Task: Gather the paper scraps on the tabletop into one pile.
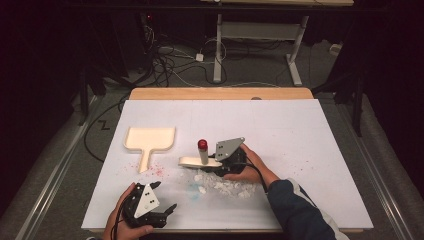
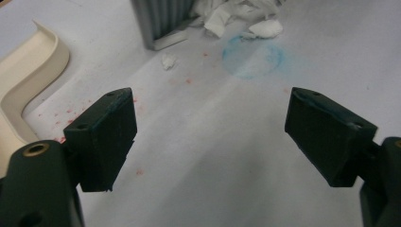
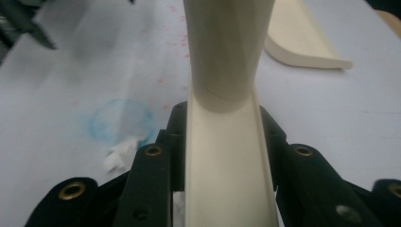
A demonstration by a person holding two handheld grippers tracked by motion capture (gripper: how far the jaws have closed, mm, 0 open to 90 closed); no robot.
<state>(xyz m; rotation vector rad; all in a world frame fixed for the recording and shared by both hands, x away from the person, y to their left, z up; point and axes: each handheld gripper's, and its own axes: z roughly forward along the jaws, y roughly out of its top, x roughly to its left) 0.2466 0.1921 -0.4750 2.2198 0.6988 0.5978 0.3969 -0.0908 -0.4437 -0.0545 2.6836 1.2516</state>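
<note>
The brush (image 1: 196, 161), a cream hand brush with a red-capped upright handle, sits near the middle of the white table (image 1: 300, 140), and I have its cream handle clamped between the closed jaws of my right gripper (image 1: 220, 162); in the right gripper view the handle (image 3: 227, 156) runs straight up between the jaws. Just in front of the person lies a heap of white paper scraps (image 1: 222, 186), beside a faint blue ring stain (image 2: 253, 56). The cream dustpan (image 1: 149, 141) rests to the left, apart from the brush, amid red specks. My left gripper (image 1: 161, 197) hangs low at the near edge, jaws spread wide with nothing between them.
</note>
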